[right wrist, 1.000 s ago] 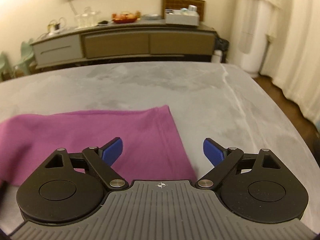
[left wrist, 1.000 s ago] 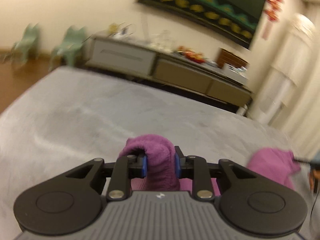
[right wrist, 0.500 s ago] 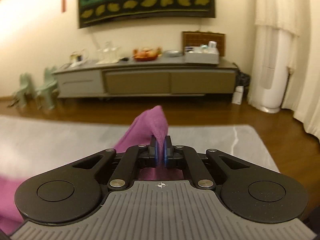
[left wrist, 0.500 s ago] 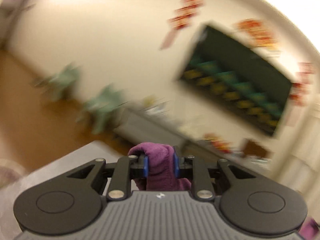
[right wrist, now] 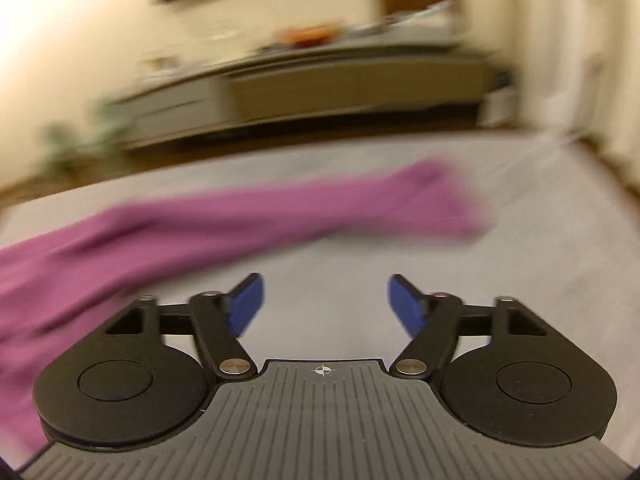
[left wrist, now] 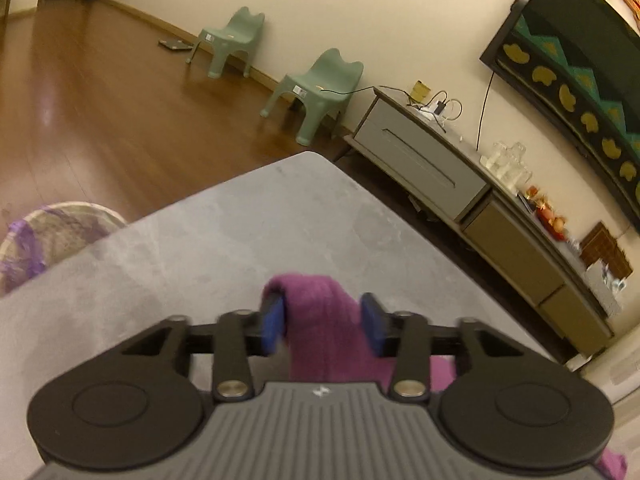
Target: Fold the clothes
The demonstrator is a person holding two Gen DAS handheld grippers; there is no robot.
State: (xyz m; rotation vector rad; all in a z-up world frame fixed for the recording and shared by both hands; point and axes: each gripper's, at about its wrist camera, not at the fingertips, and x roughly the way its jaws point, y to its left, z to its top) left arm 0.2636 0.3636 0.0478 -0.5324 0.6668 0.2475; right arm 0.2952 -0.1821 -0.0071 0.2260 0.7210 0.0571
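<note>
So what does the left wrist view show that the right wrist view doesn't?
Only the left wrist view: the left gripper, jaws opening with a fold of the purple garment between them, two green chairs and a basket.
Only the right: the right gripper, jaws opening and empty.
Both: the garment, the grey table and the sideboard.

A home living room: beyond the fingers, a wood floor [left wrist: 100, 92], two small green chairs [left wrist: 316, 92], a long sideboard [left wrist: 480, 200] and a wall hanging [left wrist: 580, 60].

Warm, dim indoor light; glare on wooden floor [left wrist: 52, 108]; heavy motion blur throughout right wrist view; fisheye bending at edges.
</note>
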